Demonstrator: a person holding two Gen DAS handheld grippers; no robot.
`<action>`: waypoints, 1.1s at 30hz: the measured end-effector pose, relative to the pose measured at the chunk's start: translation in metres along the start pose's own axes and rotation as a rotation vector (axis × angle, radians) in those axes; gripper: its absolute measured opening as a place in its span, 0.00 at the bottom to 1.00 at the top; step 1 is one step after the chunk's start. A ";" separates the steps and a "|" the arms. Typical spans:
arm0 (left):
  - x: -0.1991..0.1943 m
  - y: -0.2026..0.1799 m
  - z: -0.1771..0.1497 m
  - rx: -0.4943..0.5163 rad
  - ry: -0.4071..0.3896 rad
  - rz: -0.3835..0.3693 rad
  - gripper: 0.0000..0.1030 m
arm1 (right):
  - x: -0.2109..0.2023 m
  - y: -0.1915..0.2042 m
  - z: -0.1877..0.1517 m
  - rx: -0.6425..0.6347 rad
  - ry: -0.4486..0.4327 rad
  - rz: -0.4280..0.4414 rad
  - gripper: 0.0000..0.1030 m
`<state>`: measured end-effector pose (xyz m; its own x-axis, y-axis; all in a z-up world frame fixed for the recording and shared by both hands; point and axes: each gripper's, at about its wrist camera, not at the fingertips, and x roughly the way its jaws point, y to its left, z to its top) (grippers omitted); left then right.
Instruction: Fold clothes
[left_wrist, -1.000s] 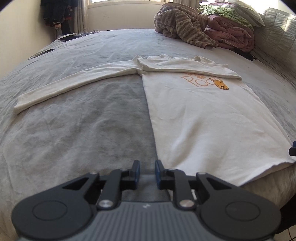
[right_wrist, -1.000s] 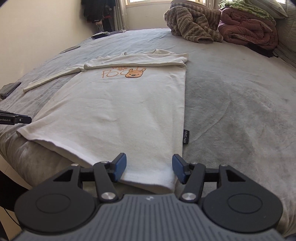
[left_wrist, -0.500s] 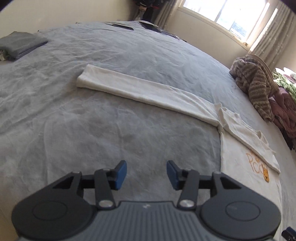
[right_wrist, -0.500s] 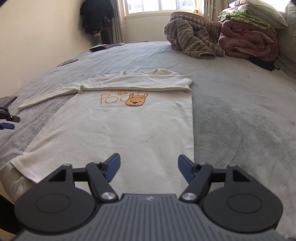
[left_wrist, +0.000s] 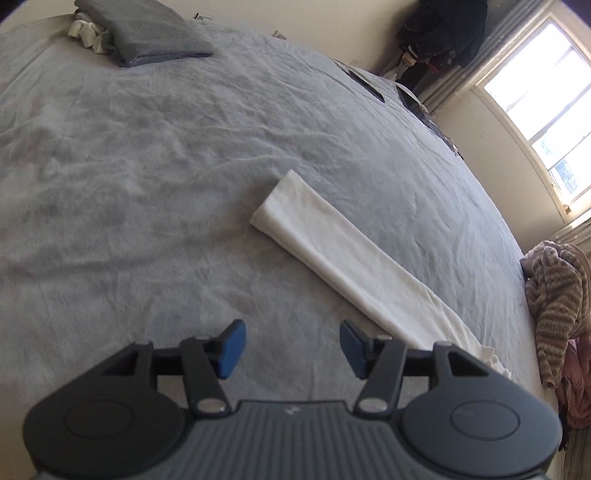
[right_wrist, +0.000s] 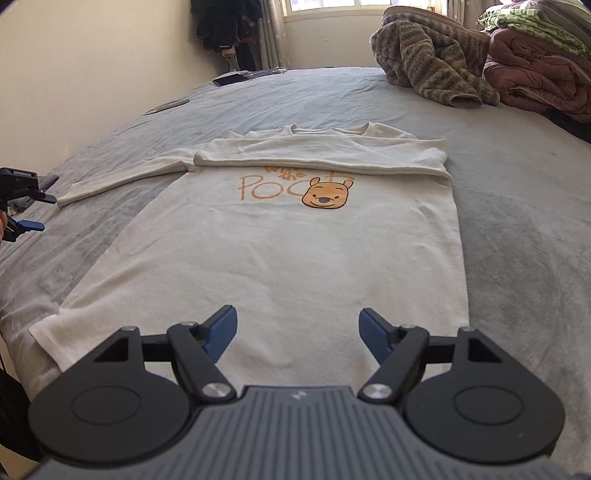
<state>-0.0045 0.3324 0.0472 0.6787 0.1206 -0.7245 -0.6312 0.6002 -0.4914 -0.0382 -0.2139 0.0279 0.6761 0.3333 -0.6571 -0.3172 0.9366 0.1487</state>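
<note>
We hold both grippers, left (left_wrist: 290, 345) and right (right_wrist: 297, 330), wide open and empty above the cream long-sleeved cotton shirt (right_wrist: 295, 251).

Left gripper (left_wrist: 290, 343) held low, fingers (left_wrist: 231, 349) spread wide, nothing between them, right gripper (right_wrist: 297, 334) likewise parted, gripping nothing

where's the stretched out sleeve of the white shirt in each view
Left wrist view: the sleeve runs diagonally across the centre, cuff toward upper left, just beyond the open left gripper.
Right wrist view: the sleeve lies at mid left, reaching out from the shirt toward the picture's left edge.
Shared landmark: the brown striped blanket heaped on the bed.
</note>
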 end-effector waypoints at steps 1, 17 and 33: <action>0.003 0.002 0.006 -0.011 -0.006 -0.003 0.59 | 0.001 -0.001 0.001 0.004 -0.003 -0.002 0.74; 0.063 0.016 0.072 -0.097 0.012 -0.123 0.60 | 0.016 -0.002 -0.004 -0.017 -0.007 -0.049 0.78; 0.071 0.027 0.067 -0.208 -0.012 -0.044 0.38 | 0.017 -0.002 -0.006 -0.021 -0.017 -0.041 0.82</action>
<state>0.0518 0.4101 0.0147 0.7108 0.1079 -0.6951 -0.6641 0.4287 -0.6126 -0.0296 -0.2105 0.0117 0.6995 0.2971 -0.6499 -0.3034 0.9469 0.1062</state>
